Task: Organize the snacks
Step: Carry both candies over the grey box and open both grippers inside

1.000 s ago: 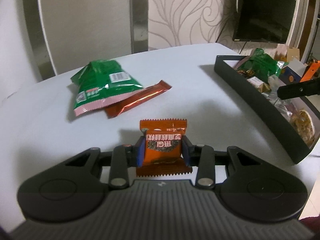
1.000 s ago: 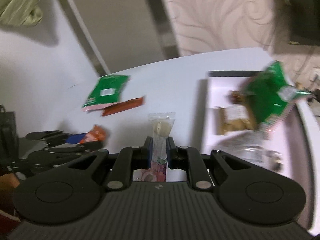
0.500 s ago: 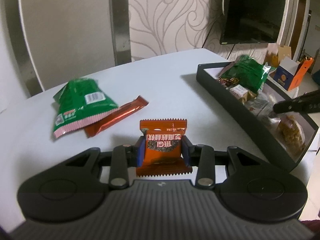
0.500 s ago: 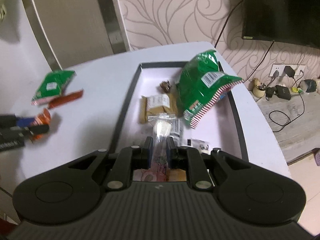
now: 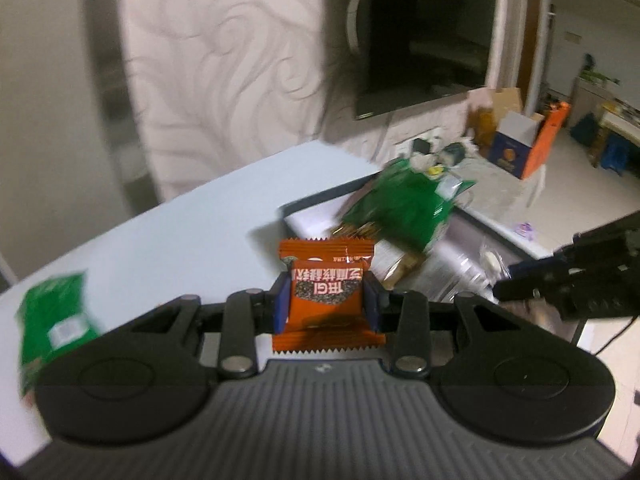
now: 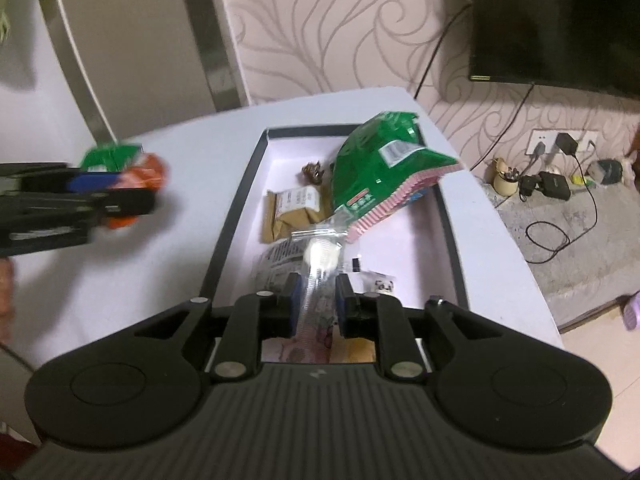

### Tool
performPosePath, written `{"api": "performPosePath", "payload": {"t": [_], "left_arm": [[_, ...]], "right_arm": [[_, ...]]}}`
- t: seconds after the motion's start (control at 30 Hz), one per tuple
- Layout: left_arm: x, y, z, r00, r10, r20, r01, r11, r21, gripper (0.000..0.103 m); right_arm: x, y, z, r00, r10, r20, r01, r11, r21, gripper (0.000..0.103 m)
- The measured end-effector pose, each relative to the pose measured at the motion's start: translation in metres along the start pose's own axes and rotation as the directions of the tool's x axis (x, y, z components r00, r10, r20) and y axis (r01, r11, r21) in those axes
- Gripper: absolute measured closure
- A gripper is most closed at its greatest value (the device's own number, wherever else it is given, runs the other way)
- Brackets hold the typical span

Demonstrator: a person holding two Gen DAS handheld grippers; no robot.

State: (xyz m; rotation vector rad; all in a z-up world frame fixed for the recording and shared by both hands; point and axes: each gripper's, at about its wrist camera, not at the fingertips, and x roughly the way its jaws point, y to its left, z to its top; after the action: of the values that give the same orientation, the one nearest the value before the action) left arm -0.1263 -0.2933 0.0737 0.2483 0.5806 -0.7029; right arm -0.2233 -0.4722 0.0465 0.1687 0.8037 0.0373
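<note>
Orange packet [image 5: 327, 295] clamped in left jaws, green bag [image 5: 54, 319] blurred, cropped

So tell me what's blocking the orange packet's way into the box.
Nothing visible. The left gripper holds the orange packet short of the black box, whose near wall is low. The right gripper hovers inside.

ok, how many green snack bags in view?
2. One green bag leans inside the black tray at its far end; the other green bag lies on the white table. More may be hidden.
</note>
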Motion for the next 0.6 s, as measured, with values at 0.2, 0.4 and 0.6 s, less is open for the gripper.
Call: {"api": "performPosePath", "payload": {"t": [0.2,0.4,0.6], "left_arm": [[0.036,-0.034,0.017,0.998,-0.058,-0.006,0.058,0.998,0.038,0.063],[0.062,-0.058,0.020,0.997,-0.080,-0.024,0.082,0.994,0.074,0.063],[0.079,-0.066,0.021,0.995,-0.088,-0.041,0.091,0.993,0.080,0.063]], "right_arm": [[-0.022,-0.019,-0.007,0.999,-0.023,0.029,0.021,0.998,0.056,0.077],[-0.023,-0.022,-0.016,0.999,-0.037,0.013,0.036,0.999,0.034,0.077],[-0.030,-0.026,-0.020,1.000,-0.027,0.011,0.026,0.998,0.056,0.077]]}}
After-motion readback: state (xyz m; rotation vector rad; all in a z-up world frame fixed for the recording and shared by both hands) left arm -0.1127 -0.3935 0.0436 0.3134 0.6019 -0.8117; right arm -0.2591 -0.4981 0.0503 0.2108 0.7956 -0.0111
